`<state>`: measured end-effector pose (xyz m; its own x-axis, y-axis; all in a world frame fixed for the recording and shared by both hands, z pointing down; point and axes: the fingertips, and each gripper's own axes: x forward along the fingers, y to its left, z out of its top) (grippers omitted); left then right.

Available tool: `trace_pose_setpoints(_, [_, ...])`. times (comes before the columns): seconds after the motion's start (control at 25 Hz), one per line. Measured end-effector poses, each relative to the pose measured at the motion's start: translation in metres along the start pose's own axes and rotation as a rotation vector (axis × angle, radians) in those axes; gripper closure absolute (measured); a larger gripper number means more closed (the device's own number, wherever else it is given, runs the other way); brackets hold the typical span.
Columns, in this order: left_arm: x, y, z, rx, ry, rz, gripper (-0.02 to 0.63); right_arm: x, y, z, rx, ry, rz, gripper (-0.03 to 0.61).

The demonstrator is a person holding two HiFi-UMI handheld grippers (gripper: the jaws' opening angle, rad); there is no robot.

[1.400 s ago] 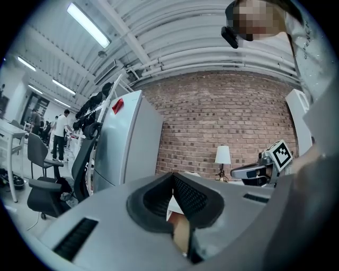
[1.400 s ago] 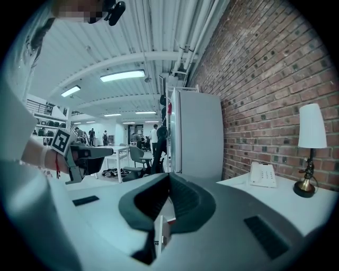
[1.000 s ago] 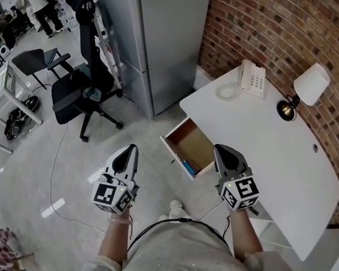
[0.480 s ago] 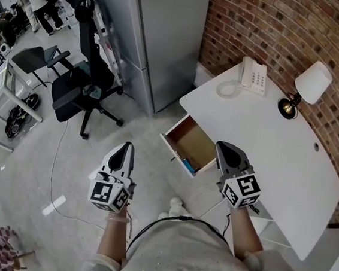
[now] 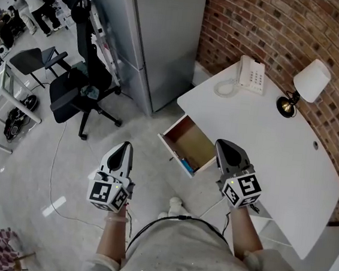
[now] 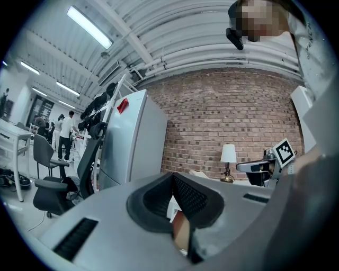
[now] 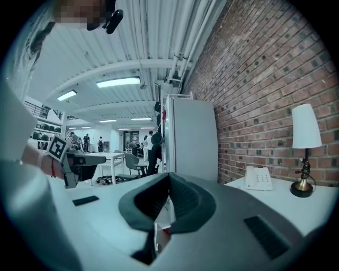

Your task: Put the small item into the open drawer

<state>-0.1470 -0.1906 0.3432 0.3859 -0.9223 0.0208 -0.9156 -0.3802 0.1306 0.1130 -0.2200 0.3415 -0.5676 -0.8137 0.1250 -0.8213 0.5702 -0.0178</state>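
Observation:
The wooden drawer (image 5: pixel 188 141) stands pulled out from the white desk (image 5: pixel 276 149), its inside open to the head view. A small blue item (image 5: pixel 187 164) lies in the drawer's near corner. My right gripper (image 5: pixel 225 148) hovers just right of the drawer over the desk's edge, jaws shut and empty. My left gripper (image 5: pixel 124 149) hangs over the floor well left of the drawer, also shut with nothing in it. In the left gripper view the pads (image 6: pixel 183 195) meet; the right gripper view shows its pads (image 7: pixel 159 196) closed too.
A white telephone (image 5: pixel 252 74) and a lamp (image 5: pixel 310 83) sit at the desk's far end by the brick wall. A tall grey cabinet (image 5: pixel 156 34) stands beyond the drawer. A black office chair (image 5: pixel 78 89) and a floor cable (image 5: pixel 54 168) lie to the left.
My left gripper has drifted slightly lower and to the left. The right gripper and the drawer have barely moved.

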Motion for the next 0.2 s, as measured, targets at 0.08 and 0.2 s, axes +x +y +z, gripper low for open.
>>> trace_pose_setpoints(0.08, [0.0014, 0.0003, -0.0005, -0.001, 0.002, -0.001, 0.607, 0.0013, 0.0004, -0.0001, 0.002, -0.001, 0.003, 0.572])
trace_pose_setpoints(0.2, [0.0037, 0.0004, -0.0020, 0.001, 0.007, -0.001, 0.607, 0.0030, 0.0002, -0.0014, 0.006, -0.001, 0.008, 0.572])
